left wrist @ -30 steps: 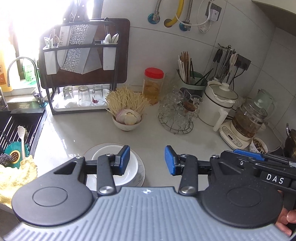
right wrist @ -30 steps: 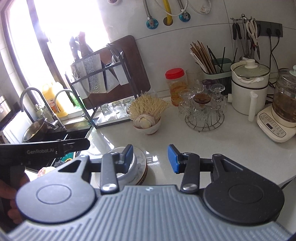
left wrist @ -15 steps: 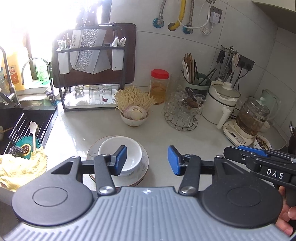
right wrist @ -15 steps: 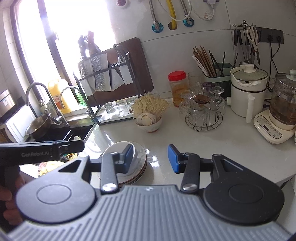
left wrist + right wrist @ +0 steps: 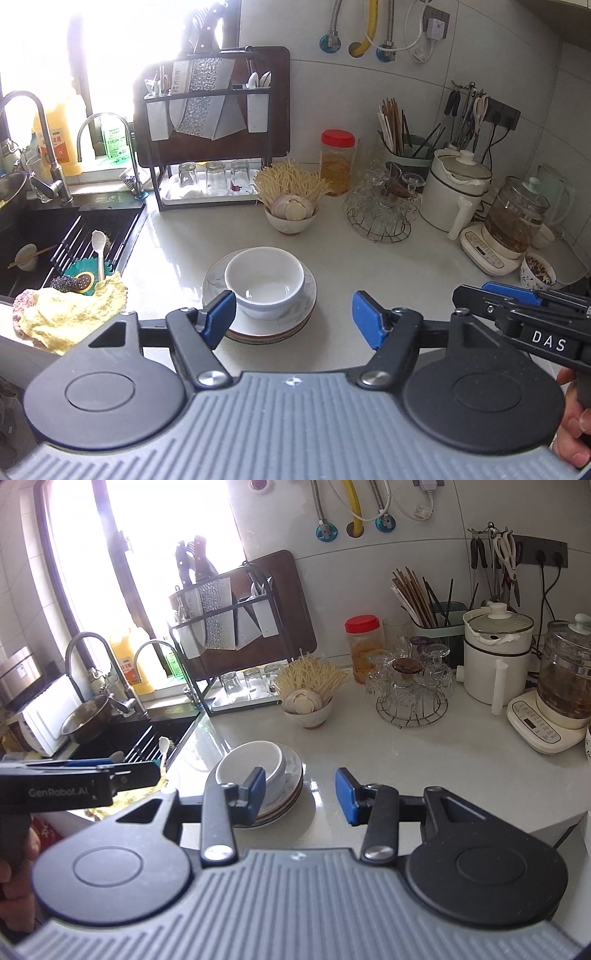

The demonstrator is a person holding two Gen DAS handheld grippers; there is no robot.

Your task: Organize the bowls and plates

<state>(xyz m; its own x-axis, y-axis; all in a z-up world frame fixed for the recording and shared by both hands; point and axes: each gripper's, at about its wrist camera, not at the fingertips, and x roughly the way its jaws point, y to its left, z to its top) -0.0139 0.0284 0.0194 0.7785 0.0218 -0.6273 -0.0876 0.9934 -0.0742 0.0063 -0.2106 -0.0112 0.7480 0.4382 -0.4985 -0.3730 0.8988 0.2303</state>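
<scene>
A white ceramic bowl (image 5: 265, 281) sat on stacked round plates (image 5: 258, 328) near the pale countertop's (image 5: 369, 266) front edge. The left gripper (image 5: 291, 317) had just been opening, empty; the right gripper (image 5: 300, 794) stood part-open, empty. Sorting looked unfinished.

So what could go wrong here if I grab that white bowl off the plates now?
1. The white bowl sits off-centre on the stack of plates, so a sideways pull might drag or tip the plates.
2. The stack is near the counter edge; a nudge could push it off.
3. The left gripper, whose jaws have just been opening with nothing between them, and the right gripper both point at the stack and might collide.
</scene>
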